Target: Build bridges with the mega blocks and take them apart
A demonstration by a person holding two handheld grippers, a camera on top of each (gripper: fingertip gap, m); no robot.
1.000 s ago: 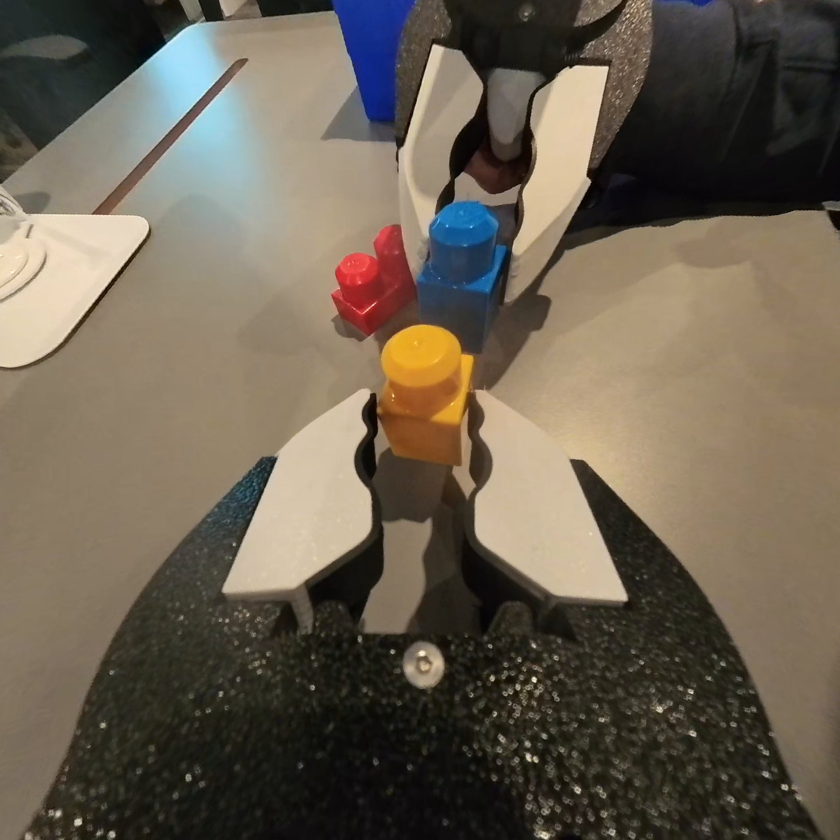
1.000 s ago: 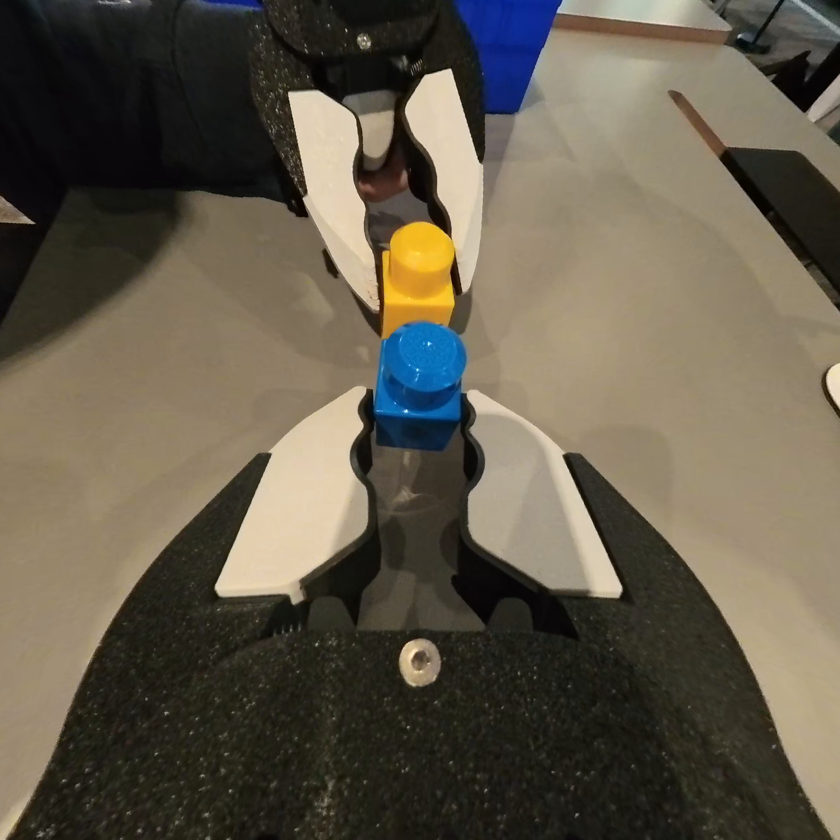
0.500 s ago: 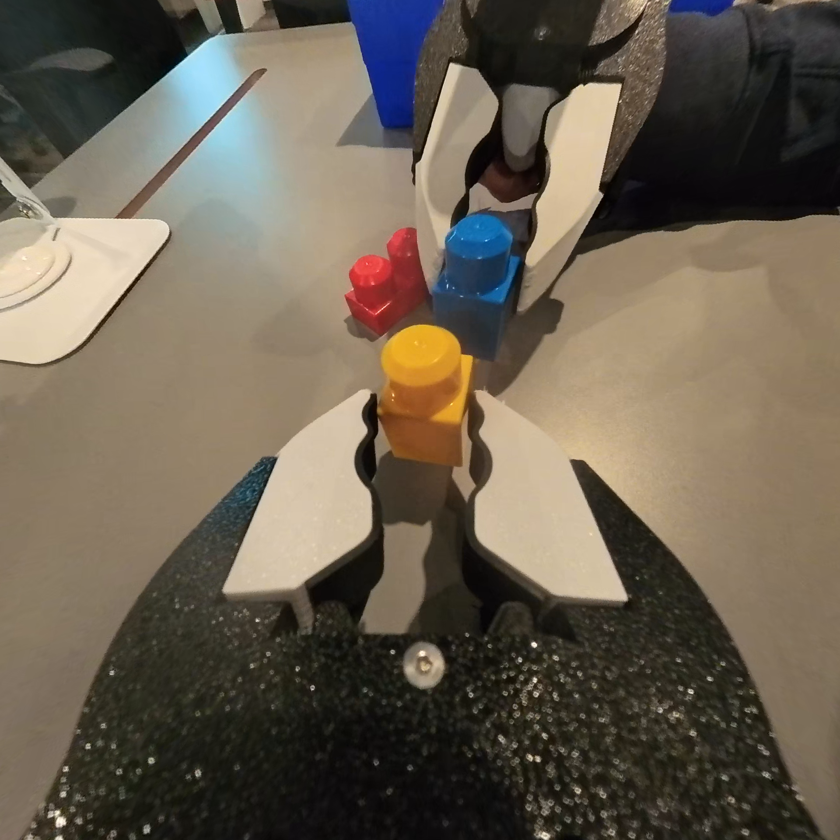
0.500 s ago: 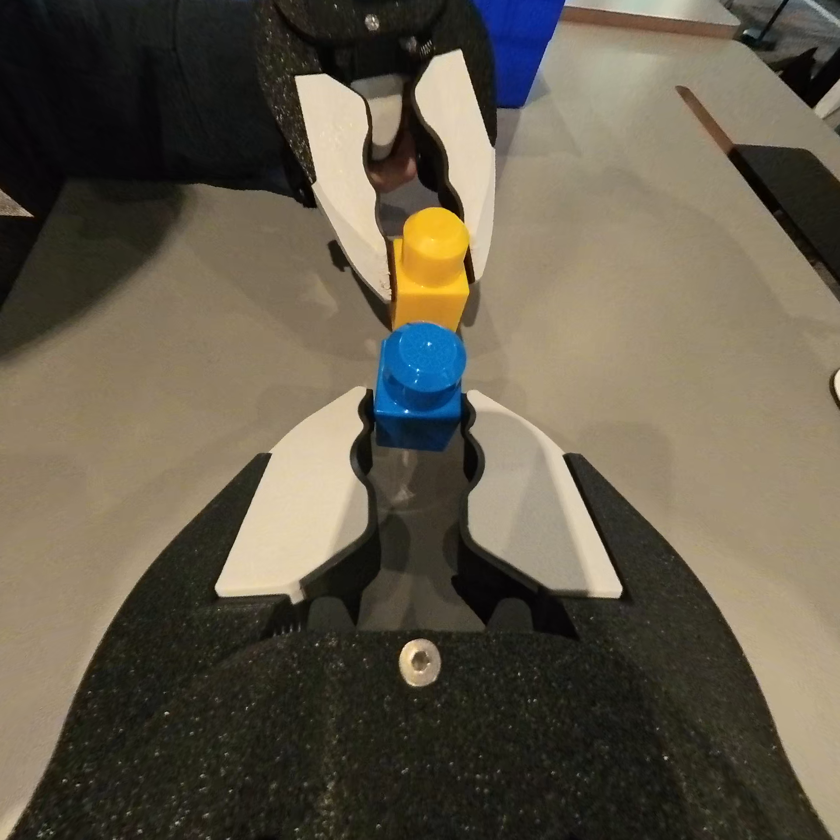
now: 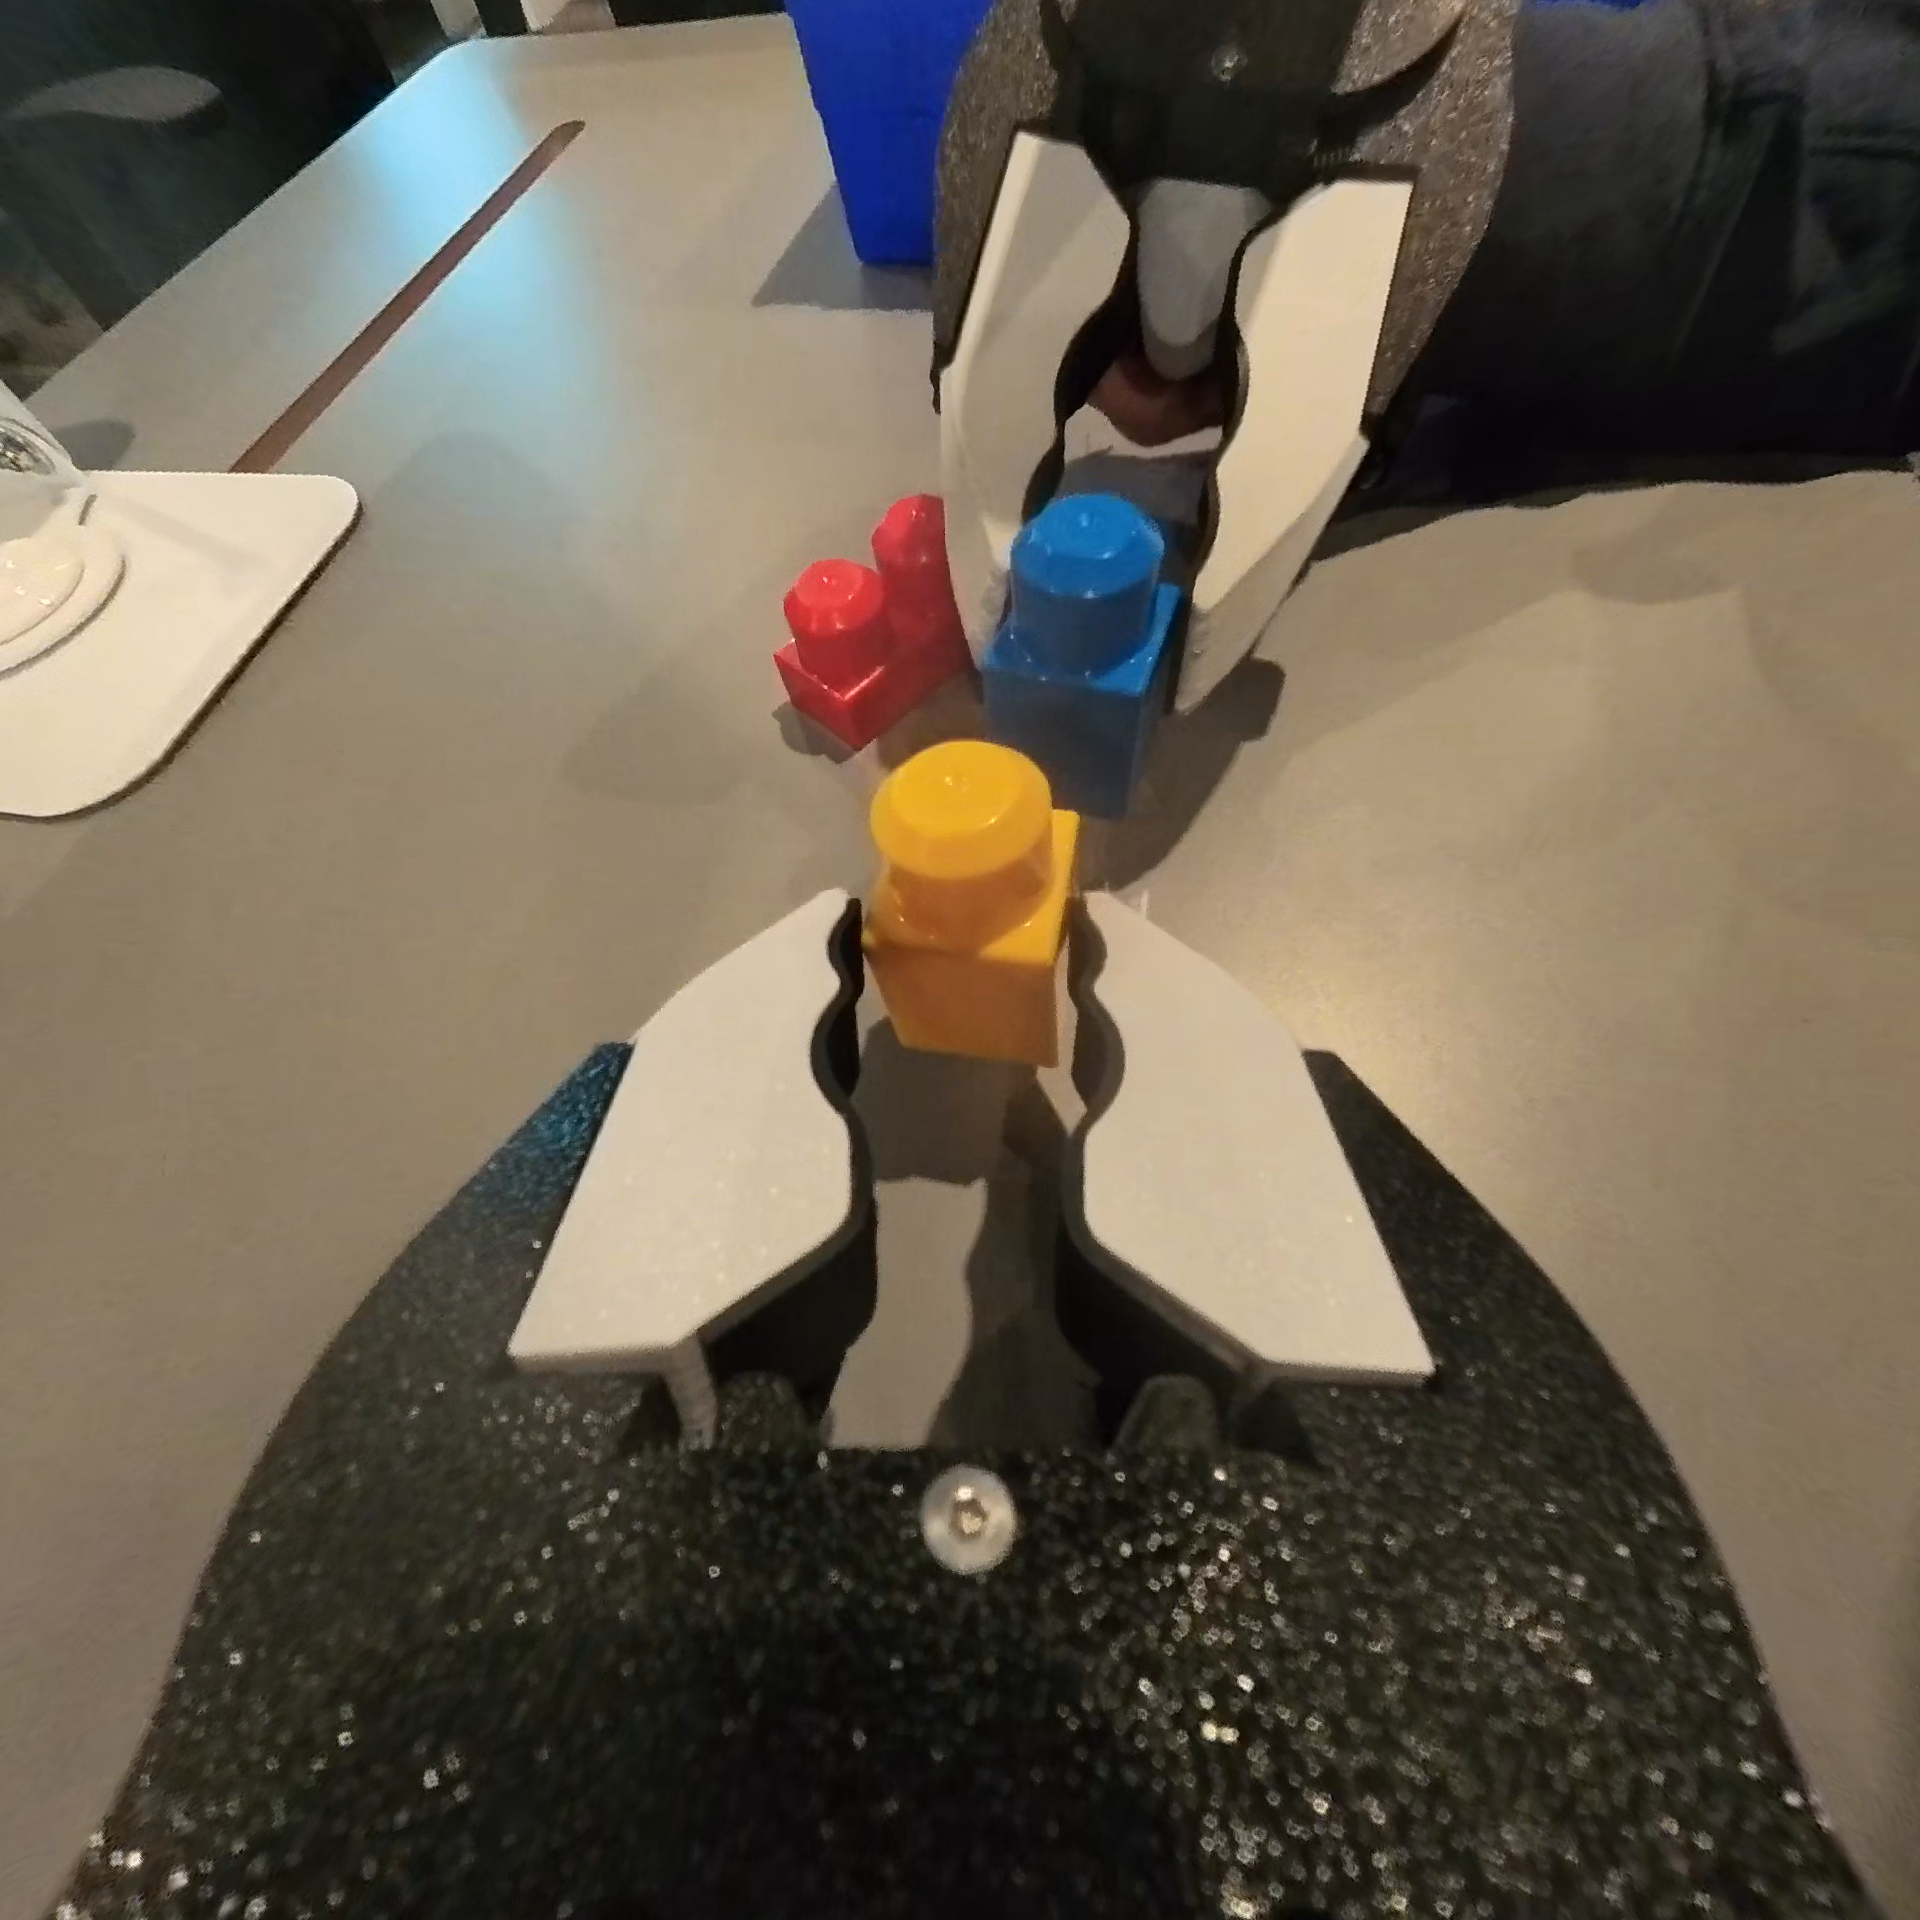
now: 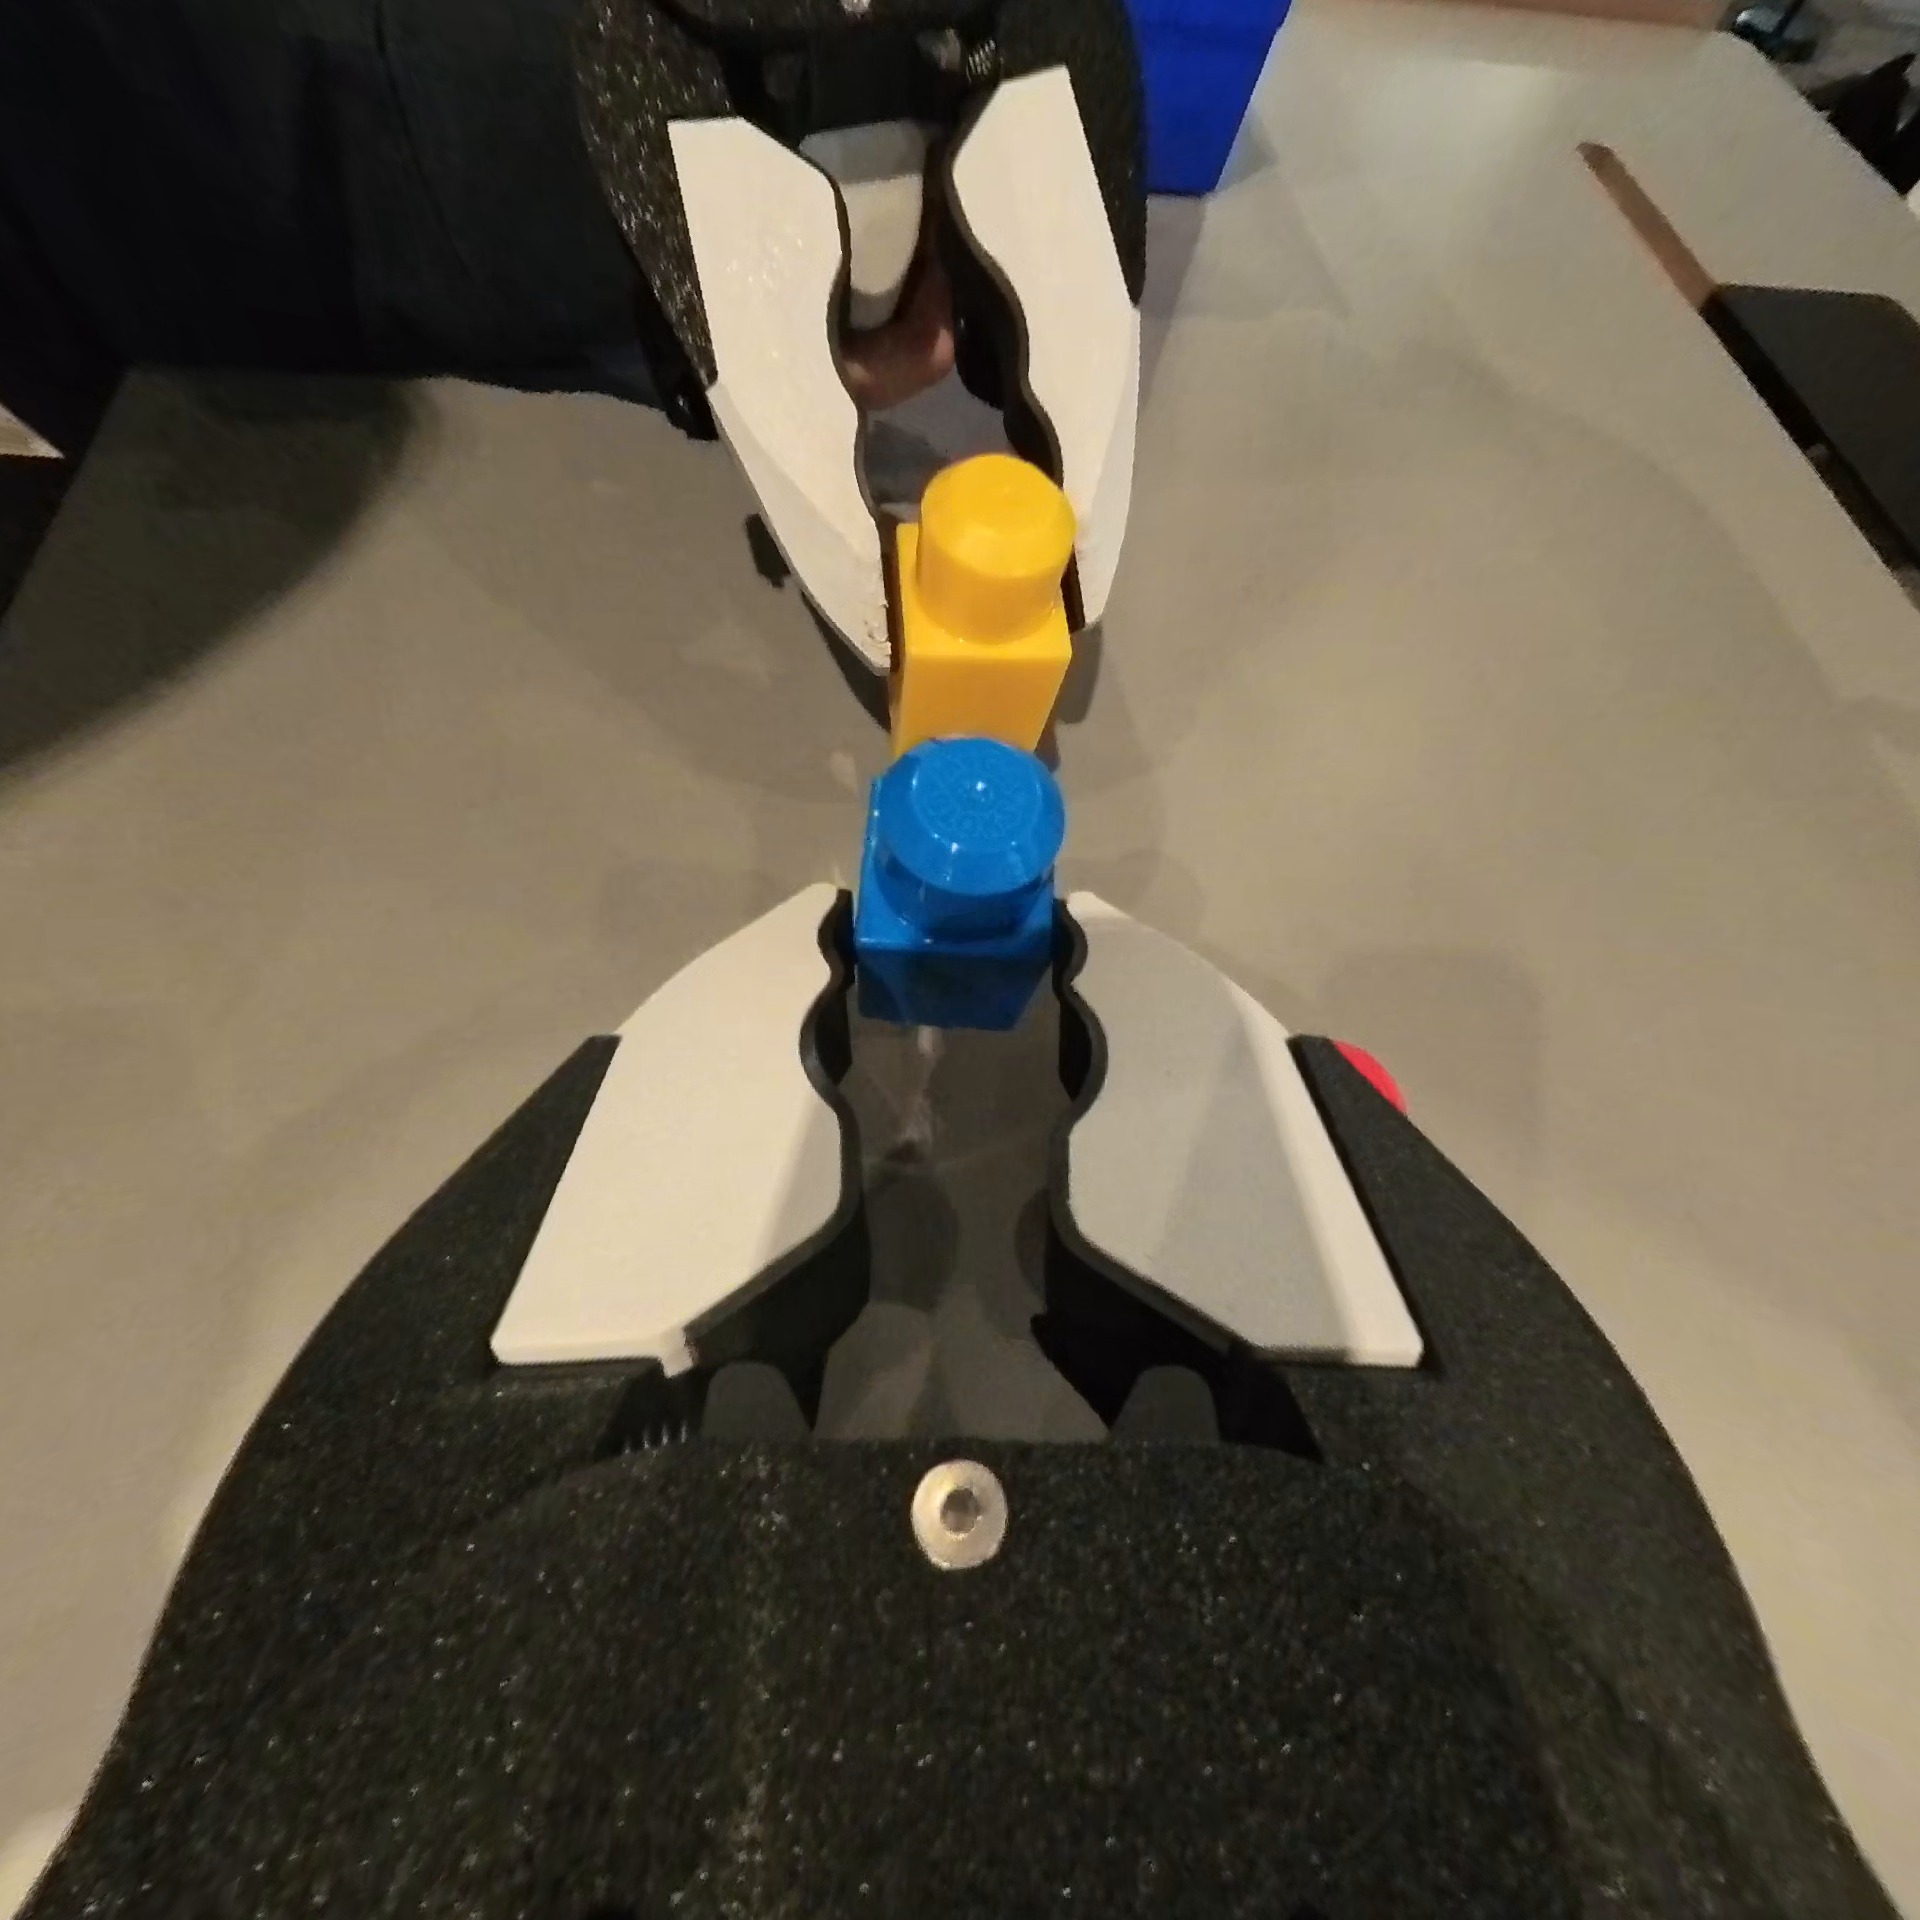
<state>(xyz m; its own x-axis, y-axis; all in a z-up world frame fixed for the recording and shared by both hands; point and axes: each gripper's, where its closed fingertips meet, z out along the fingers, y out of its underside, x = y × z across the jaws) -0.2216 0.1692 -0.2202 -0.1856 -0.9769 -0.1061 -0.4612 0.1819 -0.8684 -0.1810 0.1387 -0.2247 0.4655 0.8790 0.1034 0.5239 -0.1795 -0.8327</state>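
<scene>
Near to far from left wrist cam: L gripper (image 5: 966, 977) clamps yellow block (image 5: 971, 914); just beyond yellow, R gripper (image 5: 1101, 644) clamps blue block (image 5: 1081, 665); red 2-stud block (image 5: 862, 644) beside blue. Looks like pier-setting; next probably needs spacing both to match red's studs.

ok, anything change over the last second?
Little. In the left wrist view the blue block, in the right hand-held gripper, drew slightly nearer the yellow block in the left hand-held gripper. Both grips unchanged, nothing released. The red block stayed on the table.
</scene>
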